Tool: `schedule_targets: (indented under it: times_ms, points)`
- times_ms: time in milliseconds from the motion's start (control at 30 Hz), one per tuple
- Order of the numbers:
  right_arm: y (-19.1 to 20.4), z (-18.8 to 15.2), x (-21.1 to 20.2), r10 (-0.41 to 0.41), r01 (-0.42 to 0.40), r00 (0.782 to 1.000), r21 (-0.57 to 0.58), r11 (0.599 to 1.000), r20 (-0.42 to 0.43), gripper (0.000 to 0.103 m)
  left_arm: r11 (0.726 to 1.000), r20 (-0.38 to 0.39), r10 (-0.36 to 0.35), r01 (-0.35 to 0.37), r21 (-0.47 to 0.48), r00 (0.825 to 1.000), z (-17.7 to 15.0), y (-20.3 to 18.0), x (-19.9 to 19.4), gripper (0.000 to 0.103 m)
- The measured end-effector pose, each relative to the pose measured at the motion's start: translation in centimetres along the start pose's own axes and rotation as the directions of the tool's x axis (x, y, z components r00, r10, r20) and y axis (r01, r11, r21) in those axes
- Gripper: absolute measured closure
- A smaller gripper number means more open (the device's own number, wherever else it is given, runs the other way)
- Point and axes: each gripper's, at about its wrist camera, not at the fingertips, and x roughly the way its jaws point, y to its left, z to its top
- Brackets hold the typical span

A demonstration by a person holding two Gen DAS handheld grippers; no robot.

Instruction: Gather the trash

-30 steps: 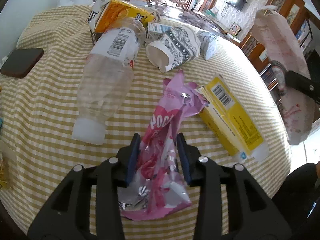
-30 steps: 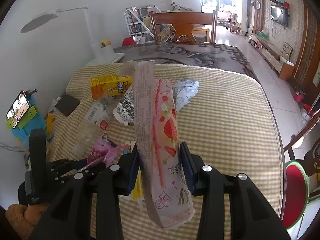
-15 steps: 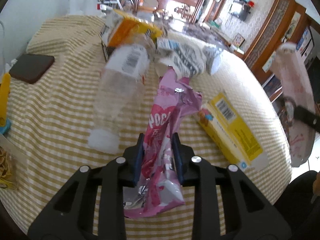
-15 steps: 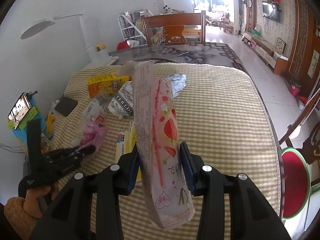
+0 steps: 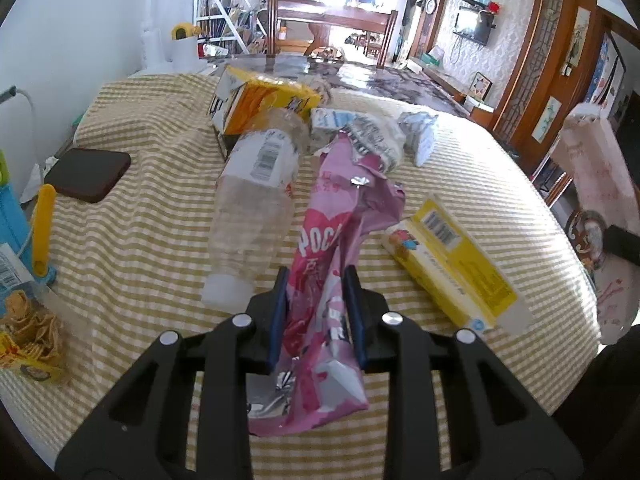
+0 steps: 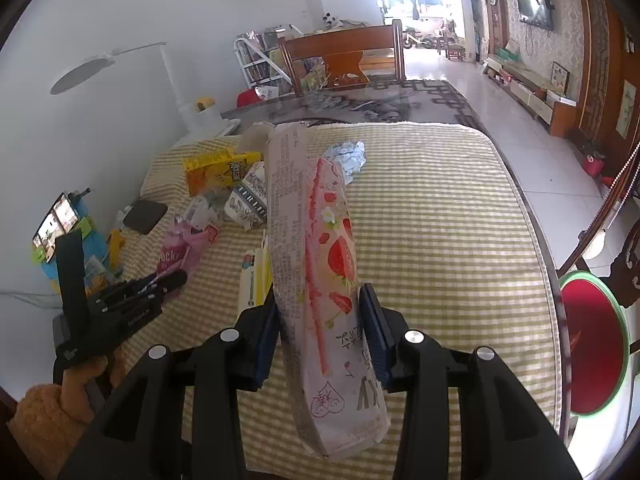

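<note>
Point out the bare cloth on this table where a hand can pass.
The widest bare stretch of checked tablecloth lies right of the strawberry box held by the right gripper, out to the table edge. It is crowded around the plastic bottle, orange box and paper cup.

Left gripper (image 5: pixel 316 312) and right gripper (image 6: pixel 320 336), each angled downward, fingers (image 5: pixel 277 316) clamped (both loaded).

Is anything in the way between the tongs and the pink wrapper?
No. The left tongs are already shut on the pink wrapper, pads pressing both its sides, so nothing stands between them. The clear bottle lies to one side and the yellow box to the other, both on the checked cloth.
</note>
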Motion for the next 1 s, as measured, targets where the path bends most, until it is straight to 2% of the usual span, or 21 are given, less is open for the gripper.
schedule_targets:
  times_ms: [133,400,633,800,1000]
  points:
    - [-1.1,-0.3,-1.3,0.014,-0.014,1.000,0.030,0.999,0.011,0.065,0.999,0.040,-0.035,0.035,0.001,0.999,0.4,-2.3,-2.3,0.077]
    - [-3.4,-0.5,-4.6,-0.003,-0.002,0.997,0.061,0.998,0.081,0.065,0.990,0.048,-0.137,0.134,0.048,0.989,1.6,-8.1,-4.1,0.077]
    - [-6.8,-0.9,-7.1,-0.032,0.014,0.990,0.131,0.991,0.137,0.065,0.972,0.079,-0.220,0.211,0.107,0.972,3.2,-12.7,-5.4,0.077]
    - [-10.0,-1.3,-8.9,-0.071,0.037,0.982,0.190,0.981,0.176,0.064,0.951,0.058,-0.284,0.274,0.143,0.957,4.1,-16.2,-5.0,0.077]
    - [-14.3,-2.6,-9.8,-0.123,0.069,0.976,0.280,0.957,0.181,0.064,0.924,0.014,-0.336,0.327,0.198,0.942,4.3,-20.3,-3.7,0.077]
